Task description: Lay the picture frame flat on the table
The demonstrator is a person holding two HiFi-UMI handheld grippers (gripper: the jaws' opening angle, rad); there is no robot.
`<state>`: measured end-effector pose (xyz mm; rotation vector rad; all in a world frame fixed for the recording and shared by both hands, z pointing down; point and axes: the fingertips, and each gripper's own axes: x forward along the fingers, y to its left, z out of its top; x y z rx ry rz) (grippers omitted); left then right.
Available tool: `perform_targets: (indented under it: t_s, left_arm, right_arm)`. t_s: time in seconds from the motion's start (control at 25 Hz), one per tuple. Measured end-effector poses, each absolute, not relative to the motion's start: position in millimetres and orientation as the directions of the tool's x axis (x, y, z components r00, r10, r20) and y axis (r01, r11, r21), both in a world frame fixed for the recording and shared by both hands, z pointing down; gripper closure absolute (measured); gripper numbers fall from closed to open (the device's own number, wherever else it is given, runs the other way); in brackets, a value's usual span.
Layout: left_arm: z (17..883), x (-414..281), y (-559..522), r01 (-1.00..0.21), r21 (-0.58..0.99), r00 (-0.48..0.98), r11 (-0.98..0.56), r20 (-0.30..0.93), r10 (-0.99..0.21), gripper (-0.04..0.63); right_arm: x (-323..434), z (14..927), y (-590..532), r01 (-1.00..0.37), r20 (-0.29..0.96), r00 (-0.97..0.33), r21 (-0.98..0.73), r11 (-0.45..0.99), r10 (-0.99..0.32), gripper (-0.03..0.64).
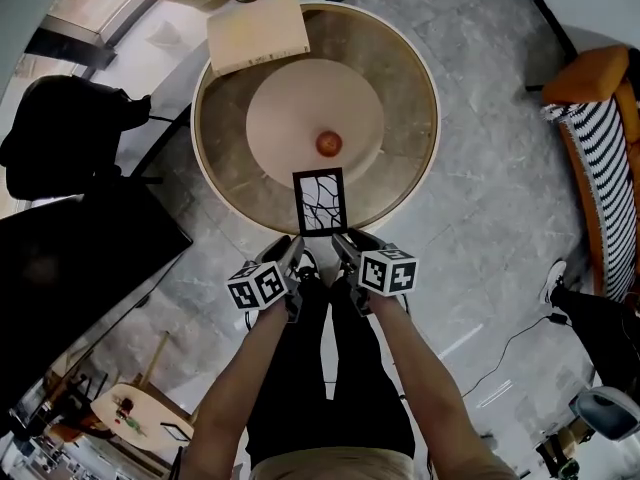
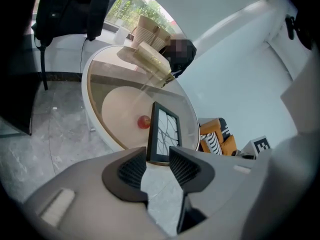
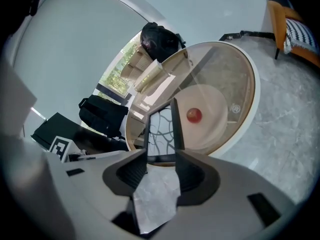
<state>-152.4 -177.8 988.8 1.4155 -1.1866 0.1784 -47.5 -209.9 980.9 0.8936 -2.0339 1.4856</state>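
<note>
The picture frame [image 1: 320,202], black-edged with a white branching pattern, lies flat on the round glass table [image 1: 420,78], at its near rim. My left gripper [image 1: 296,250] hovers just short of the frame's near left corner, jaws open. My right gripper [image 1: 346,247] stands open by the near right corner. In the left gripper view the frame [image 2: 165,133] sits just past the open left gripper [image 2: 157,161], with nothing pinched. The right gripper view shows the same: the frame [image 3: 161,131] lies beyond the spread right gripper [image 3: 161,164], untouched.
A red round fruit [image 1: 329,144] rests on the pale disc under the glass. A pale block [image 1: 258,34] lies at the table's far left rim. An orange chair with a striped cushion [image 1: 600,158] stands to the right, a black cabinet [image 1: 70,268] to the left.
</note>
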Motion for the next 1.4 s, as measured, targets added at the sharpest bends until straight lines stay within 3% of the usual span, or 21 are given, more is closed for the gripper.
perform_targets:
  t_s: [0.12,0.28,0.52,0.68,0.96,1.12,1.4]
  left_arm:
    - [969,-151,-181,-0.731,0.66,0.482,0.171,0.678,-0.556,0.455]
    - [937,-145,-180,-0.764,0.643,0.506,0.059,0.654,-0.562,0.588]
    - [856,-122,-168,-0.777,0.612,0.582,-0.148,0.608,-0.54,0.589]
    - [776,-101,-160,-0.784,0.556,0.603,-0.276,0.577,-0.551,0.589]
    - [645,-79,-159,-0.778,0.386,0.628,-0.496,0.495,-0.6,0.589]
    - [586,-79,-168,-0.783,0.315,0.621,-0.536,0.438,-0.65,0.589]
    - [483,-86,-208,-0.793,0.183,0.608,-0.581,0.3,-0.735,0.589]
  right_arm:
    - [-46,964,-208,-0.729,0.685,-0.685,-0.641,0.24,-0.249,0.468]
    - [-46,932,-203,-0.71,0.671,-0.701,-0.628,0.318,-0.242,0.468]
    - [-50,855,-191,-0.69,0.676,-0.7,-0.56,0.458,-0.229,0.471]
    - [-44,779,-186,-0.676,0.641,-0.714,-0.526,0.515,-0.282,0.582]
    - [-43,647,-183,-0.603,0.513,-0.774,-0.42,0.678,-0.37,0.61]
    - [-42,574,-178,-0.549,0.434,-0.807,-0.3,0.78,-0.401,0.61]
    - [-47,461,-208,-0.528,0.28,-0.836,-0.175,0.831,-0.472,0.609]
